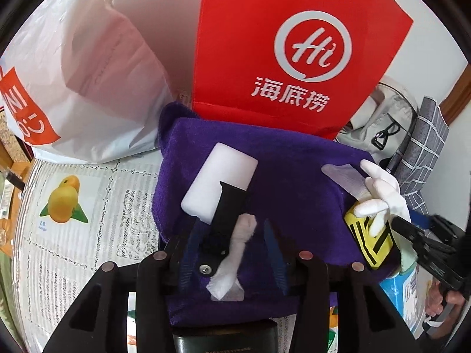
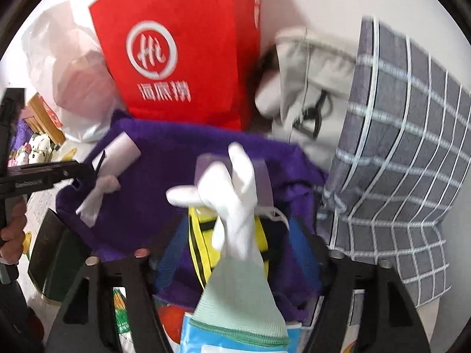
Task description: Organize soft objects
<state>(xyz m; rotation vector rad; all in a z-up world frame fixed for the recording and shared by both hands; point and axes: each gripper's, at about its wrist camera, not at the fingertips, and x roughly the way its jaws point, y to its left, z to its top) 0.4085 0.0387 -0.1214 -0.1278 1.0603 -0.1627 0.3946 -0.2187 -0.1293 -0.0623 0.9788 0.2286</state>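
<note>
The purple towel (image 1: 279, 182) lies spread over the middle of the table and serves as the reference for everything else. On its left half rests a white sponge block (image 1: 219, 182), and just below the block on the towel lies a knotted white cloth strip (image 1: 241, 244). The left gripper (image 1: 235, 220) reaches over the towel's near edge with its jaws spread wide; one black finger (image 1: 226, 211) lies across the lower corner of the sponge block, touching it, while the other blue-edged finger stands apart over bare towel, so nothing is pinched. At the towel's right edge the right gripper (image 2: 235, 235) has its jaws closed on a white glove (image 2: 235, 194), whose limp fingers hang over a pale lilac pad (image 2: 262, 182) on the towel; a yellow-and-black striped tag (image 1: 369, 241) sits at that gripper's tip under the glove. Behind the towel stands a red paper bag (image 1: 294, 44) with a white logo, with a white plastic bag (image 1: 82, 88) to the towel's left rear and a grey checked cloth (image 2: 406, 153) beside a beige bag (image 2: 312, 88) to its right.
</note>
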